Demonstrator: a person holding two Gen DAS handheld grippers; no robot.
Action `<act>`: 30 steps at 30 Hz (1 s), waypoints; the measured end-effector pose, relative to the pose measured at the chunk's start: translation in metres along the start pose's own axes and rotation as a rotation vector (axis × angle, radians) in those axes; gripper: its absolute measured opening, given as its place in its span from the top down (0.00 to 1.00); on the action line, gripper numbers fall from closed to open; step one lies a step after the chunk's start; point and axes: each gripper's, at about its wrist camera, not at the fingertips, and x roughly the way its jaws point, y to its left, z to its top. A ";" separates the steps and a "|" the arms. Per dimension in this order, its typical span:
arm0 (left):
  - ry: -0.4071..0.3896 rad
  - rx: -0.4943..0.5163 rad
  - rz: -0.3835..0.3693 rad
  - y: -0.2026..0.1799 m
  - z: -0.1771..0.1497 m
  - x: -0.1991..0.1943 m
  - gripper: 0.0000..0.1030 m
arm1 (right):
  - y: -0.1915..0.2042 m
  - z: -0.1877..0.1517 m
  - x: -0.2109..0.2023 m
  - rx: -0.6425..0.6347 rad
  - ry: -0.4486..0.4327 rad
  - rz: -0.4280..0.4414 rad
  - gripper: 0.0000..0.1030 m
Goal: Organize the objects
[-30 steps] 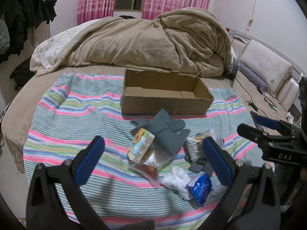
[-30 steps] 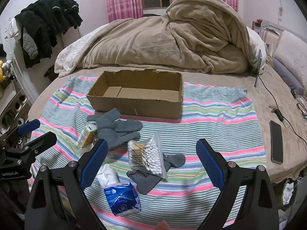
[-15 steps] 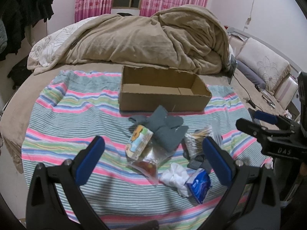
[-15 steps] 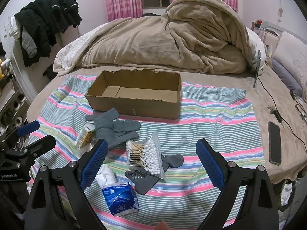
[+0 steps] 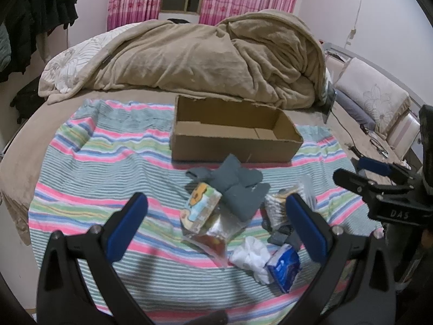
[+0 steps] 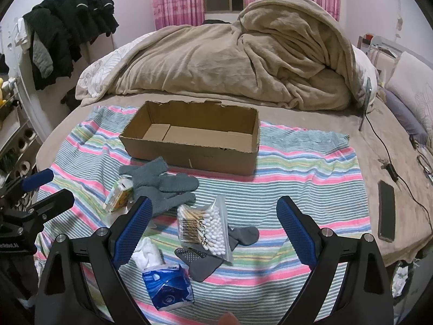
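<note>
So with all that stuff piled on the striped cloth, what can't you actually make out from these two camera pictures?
- Dark socks: partly under the cotton swab bag in the right wrist view; the left gripper's finger nearly hides them in the left wrist view.
- Clear plastic bag: contents unclear, half under the small carton, left wrist view.
- Cardboard box: the near wall hides part of its floor, both views.
- Phone: screen too dark to read.

Both grippers held wide apart

The black, blue-padded left gripper (image 5: 216, 219) and right gripper (image 6: 213, 224) are held level, nothing gripped between the jaws.
</note>
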 end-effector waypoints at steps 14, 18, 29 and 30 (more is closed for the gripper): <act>0.112 -0.005 0.031 0.019 -0.015 0.072 0.02 | -0.013 -0.015 0.059 -0.001 0.115 0.025 0.07; 0.145 0.000 0.040 0.022 -0.022 0.087 0.09 | -0.017 -0.025 0.080 0.007 0.166 0.028 0.07; 0.170 0.027 0.034 0.026 -0.027 0.112 0.37 | -0.018 -0.036 0.105 0.008 0.212 0.086 0.17; 0.169 0.031 0.028 0.026 -0.027 0.114 0.40 | -0.015 -0.037 0.106 0.001 0.213 0.090 0.18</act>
